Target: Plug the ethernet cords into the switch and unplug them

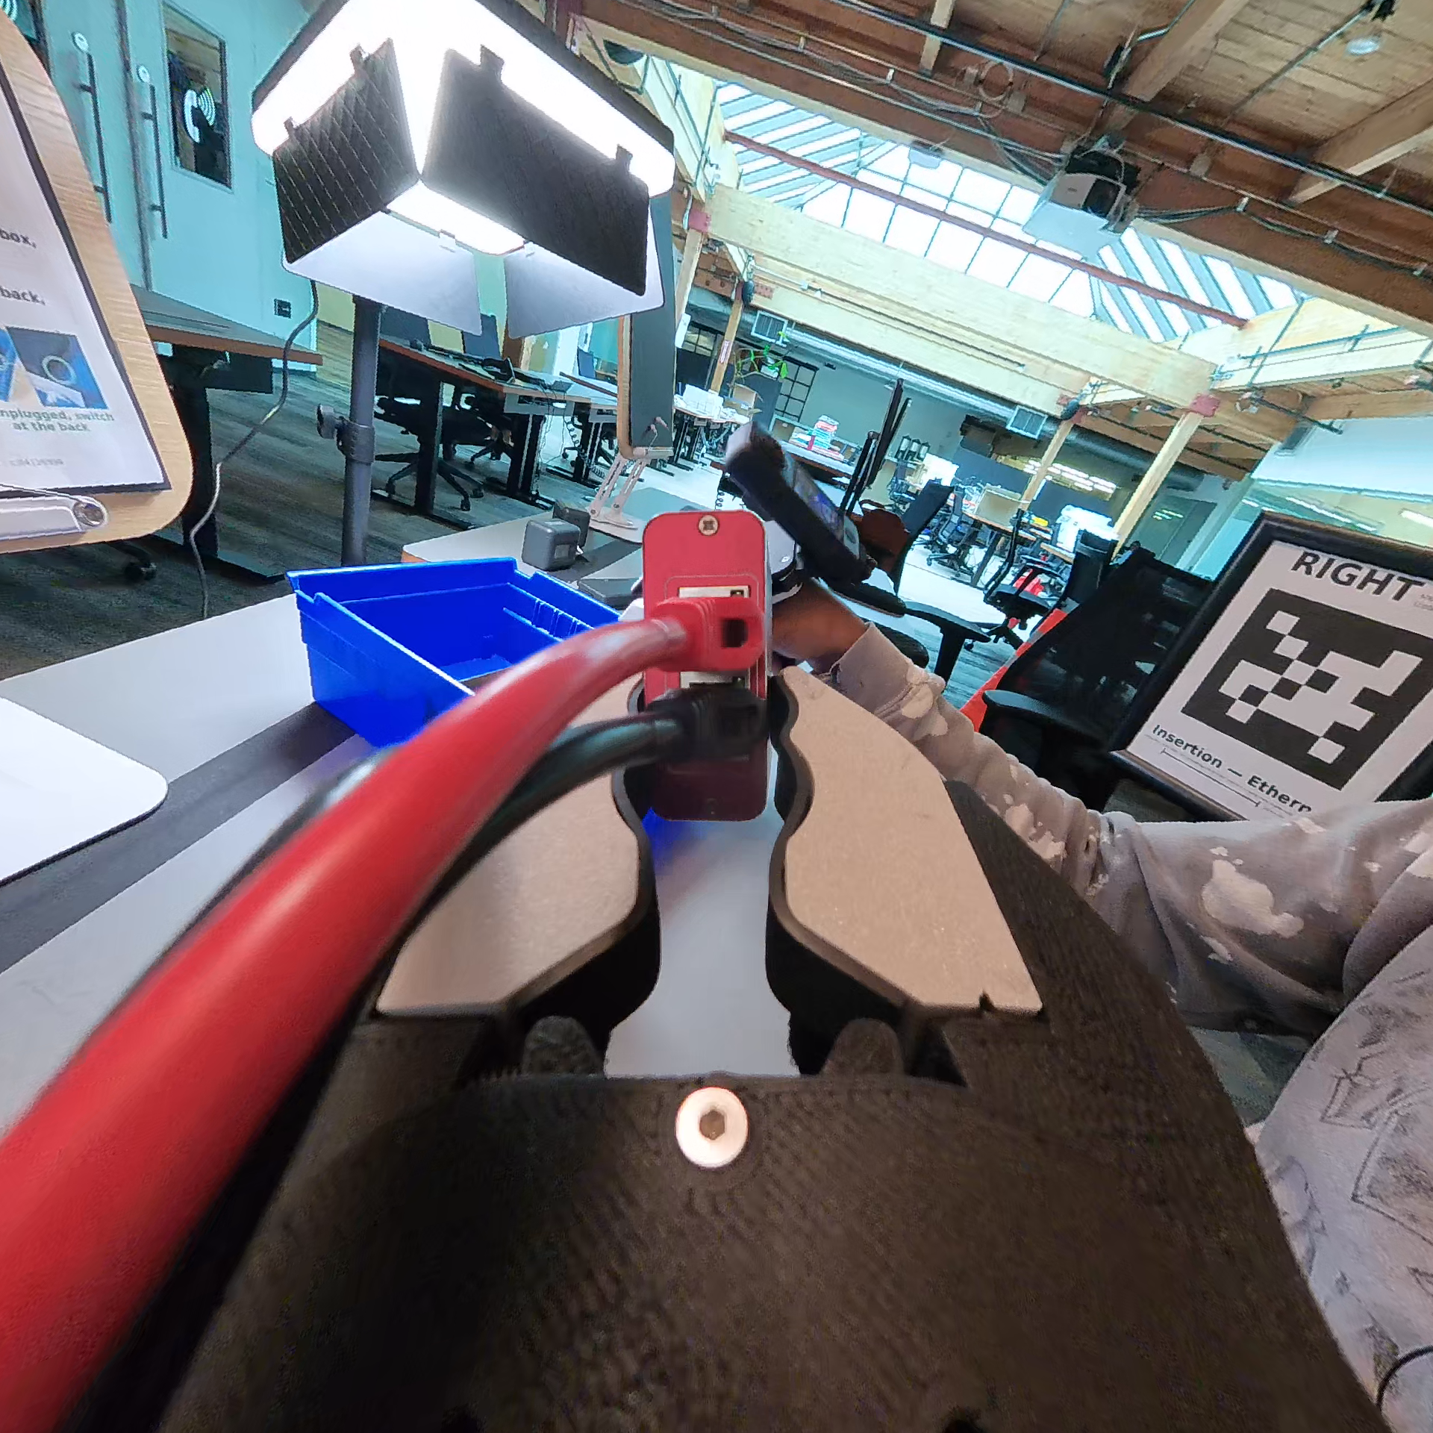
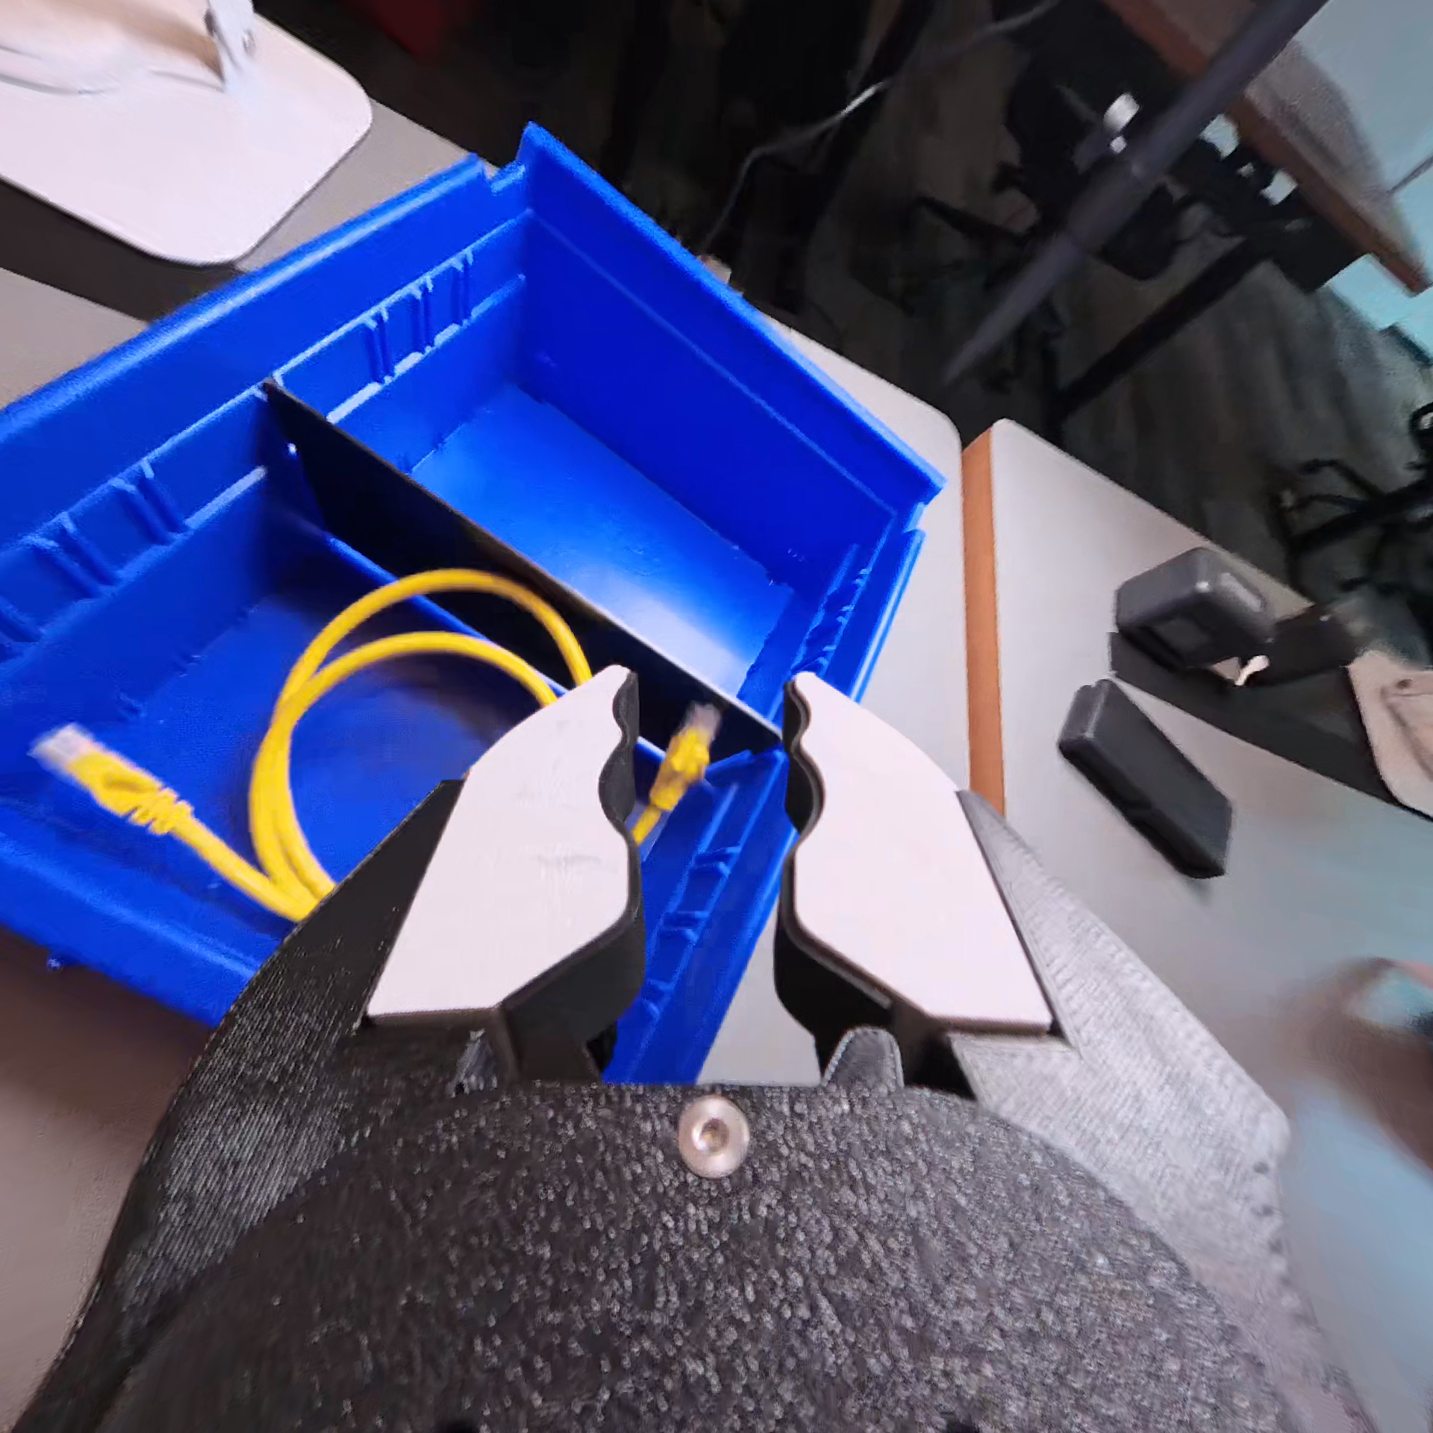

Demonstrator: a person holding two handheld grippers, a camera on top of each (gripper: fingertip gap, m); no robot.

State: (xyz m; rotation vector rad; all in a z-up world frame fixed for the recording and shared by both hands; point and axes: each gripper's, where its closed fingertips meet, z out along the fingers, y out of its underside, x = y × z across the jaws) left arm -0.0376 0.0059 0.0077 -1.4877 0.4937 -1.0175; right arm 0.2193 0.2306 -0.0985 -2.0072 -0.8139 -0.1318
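Observation:
My left gripper [image 1: 707, 737] is shut on a red switch [image 1: 702, 554] and holds it upright above the grey table. A red ethernet cord [image 1: 434, 768] is plugged into an upper port and a black cord [image 1: 597, 740] into the port below it. Both cords trail off to the lower left. My right gripper [image 2: 709, 702] is open and empty, hovering over the near right corner of a blue bin [image 2: 698, 310]. A yellow ethernet cord [image 2: 310, 698] lies coiled in the bin's left compartment, with one plug [image 2: 686, 748] just beyond my fingertips. The right gripper also shows behind the switch in the left wrist view [image 1: 791, 496].
A black divider [image 2: 465, 527] splits the bin; its right compartment holds nothing. The bin also shows in the left wrist view [image 1: 372, 643]. Two small black devices [image 2: 1140, 775] lie right of it. A studio lamp [image 1: 465, 170], a clipboard [image 1: 70, 310], a framed marker sign [image 1: 1303, 675] and a person's sleeve [image 1: 1085, 814] surround the workspace.

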